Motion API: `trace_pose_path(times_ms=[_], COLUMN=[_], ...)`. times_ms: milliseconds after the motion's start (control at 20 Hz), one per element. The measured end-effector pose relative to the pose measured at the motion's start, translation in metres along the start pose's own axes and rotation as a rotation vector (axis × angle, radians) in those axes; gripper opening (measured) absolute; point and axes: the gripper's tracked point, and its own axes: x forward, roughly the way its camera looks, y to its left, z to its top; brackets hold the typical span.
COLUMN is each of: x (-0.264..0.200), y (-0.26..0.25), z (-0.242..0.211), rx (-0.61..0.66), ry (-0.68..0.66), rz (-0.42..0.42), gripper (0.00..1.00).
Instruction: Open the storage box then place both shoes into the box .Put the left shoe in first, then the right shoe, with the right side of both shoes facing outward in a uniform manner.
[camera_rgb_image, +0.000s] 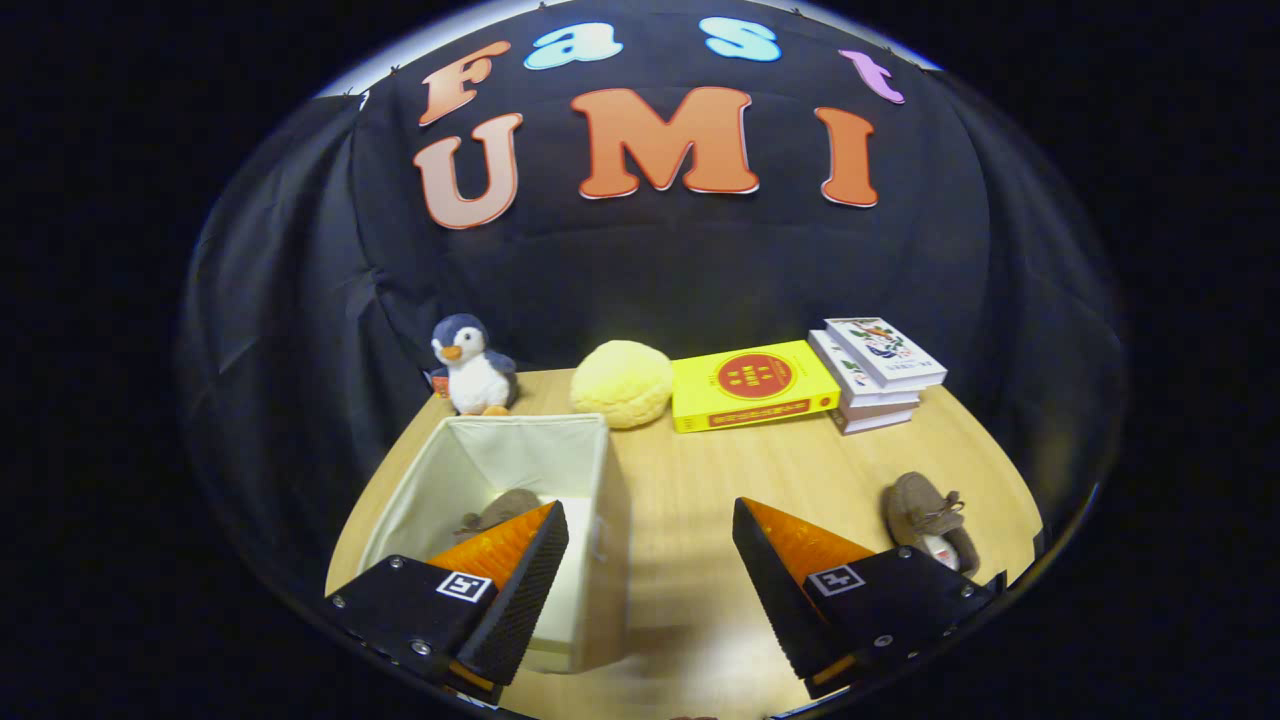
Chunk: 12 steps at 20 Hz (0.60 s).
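A cream fabric storage box (560, 450) stands open on the wooden table, just ahead of my left finger. One brown moccasin shoe (500, 510) lies inside it, partly hidden behind that finger. The other brown shoe (930, 520) lies on the table to the right, just beyond my right finger. My gripper (650, 525) is open wide, with bare tabletop and the box's right wall between its fingers. Nothing is held.
Along the back of the wooden table (720, 470) sit a penguin plush (470, 370), a yellow fluffy ball (620, 383), a yellow book (752, 385) and a stack of books (880, 375). Black cloth walls close in the booth.
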Motion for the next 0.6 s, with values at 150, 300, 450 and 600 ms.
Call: trace_pose_path(times_ms=[150,300,450,600], x=[-0.003,-0.002,0.000,0.006], y=[-0.067,-0.132,-0.193,-0.239], z=[-0.002,-0.011,-0.023,-0.041], rx=[0.002,0.001,0.000,0.021], ry=[-0.004,0.008,0.026,0.042], rz=[-0.055,-0.101,-0.144,-0.173], gripper=[0.99,0.99,0.99,0.99])
